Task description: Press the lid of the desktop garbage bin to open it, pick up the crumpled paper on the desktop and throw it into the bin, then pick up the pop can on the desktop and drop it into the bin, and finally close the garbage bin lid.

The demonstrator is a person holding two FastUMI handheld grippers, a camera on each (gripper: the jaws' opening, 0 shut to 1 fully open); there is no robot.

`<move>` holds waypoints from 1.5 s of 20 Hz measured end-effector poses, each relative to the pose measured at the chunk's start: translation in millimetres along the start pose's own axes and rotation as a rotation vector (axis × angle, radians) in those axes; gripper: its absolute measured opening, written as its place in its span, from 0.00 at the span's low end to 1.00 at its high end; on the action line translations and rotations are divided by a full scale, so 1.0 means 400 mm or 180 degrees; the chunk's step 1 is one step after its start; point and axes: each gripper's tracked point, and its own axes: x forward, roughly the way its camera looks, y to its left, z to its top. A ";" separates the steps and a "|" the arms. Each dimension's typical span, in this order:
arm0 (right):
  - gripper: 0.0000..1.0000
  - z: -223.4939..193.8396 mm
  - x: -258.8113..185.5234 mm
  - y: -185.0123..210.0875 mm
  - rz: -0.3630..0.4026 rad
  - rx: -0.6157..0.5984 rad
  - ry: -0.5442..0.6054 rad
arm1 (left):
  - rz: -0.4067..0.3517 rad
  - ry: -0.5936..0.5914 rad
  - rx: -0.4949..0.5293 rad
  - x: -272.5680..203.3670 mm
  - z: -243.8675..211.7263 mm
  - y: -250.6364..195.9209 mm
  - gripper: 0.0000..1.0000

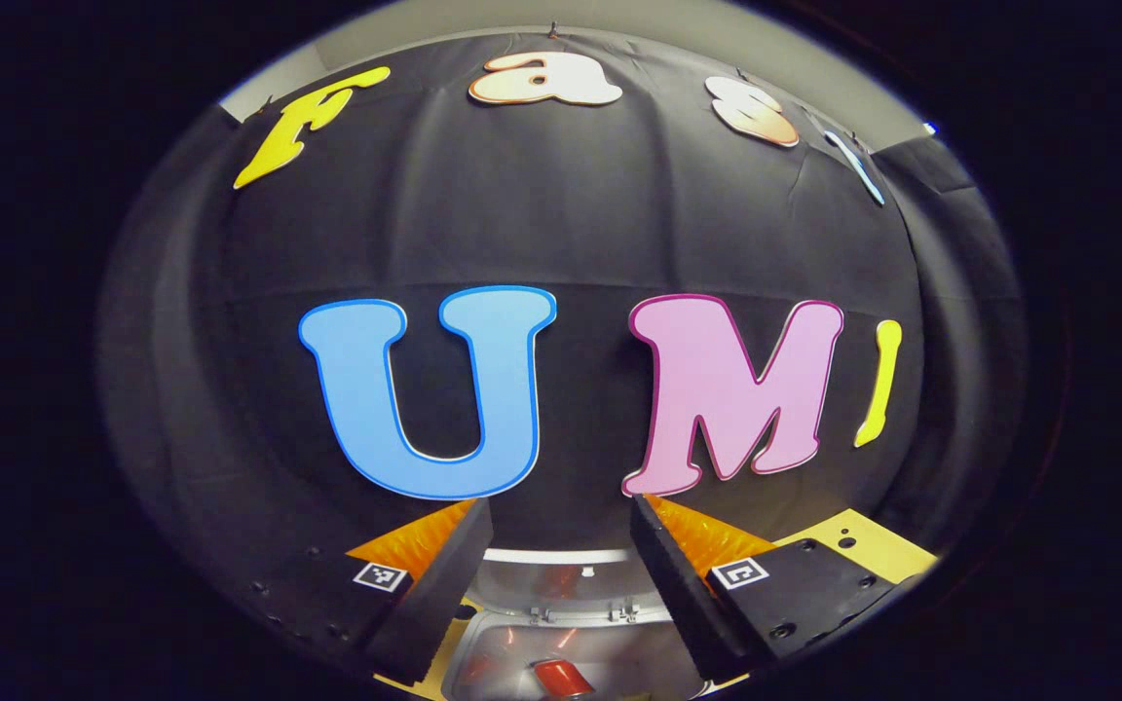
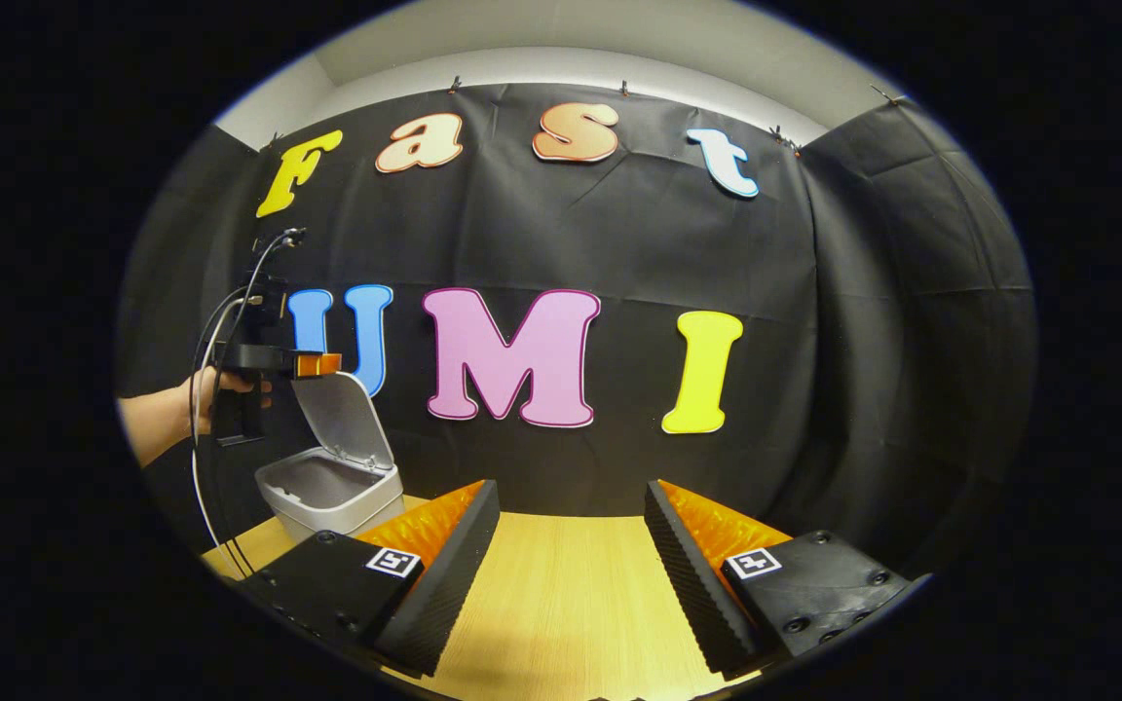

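The bin (image 2: pixel 332 487) stands open at the left end of the wooden bench (image 2: pixel 561 604), its lid (image 2: pixel 347 419) tipped up and back. No brand or writing can be read on it. The left gripper (image 1: pixel 561 574) hangs over the open bin with its jaws apart and empty; below, the red top of the can (image 1: pixel 559 677) lies inside, mostly cut off. A hand (image 2: pixel 230 394) holds that gripper. The right gripper (image 2: pixel 571 574) hovers over bare bench, jaws apart, holding nothing. The crumpled paper cannot be made out.

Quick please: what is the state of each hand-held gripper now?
Left hand-held gripper: open, holding nothing, above the open garbage bin.
Right hand-held gripper: open, holding nothing.
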 end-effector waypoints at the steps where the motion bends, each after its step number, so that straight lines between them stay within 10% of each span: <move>1: 0.98 -0.001 0.000 0.007 0.0024 0.0006 -0.0006 | 0.0004 0.0026 -0.0002 -0.027 -0.012 -0.001 0.98; 15: 0.98 -0.058 -0.023 0.043 0.0136 -0.0017 0.0133 | 0.0050 0.0466 0.0077 -0.221 -0.362 -0.024 0.98; 30: 0.98 -0.103 -0.017 0.073 0.0205 -0.0016 0.0277 | 0.0041 0.0245 0.0060 -0.229 -0.447 -0.034 1.00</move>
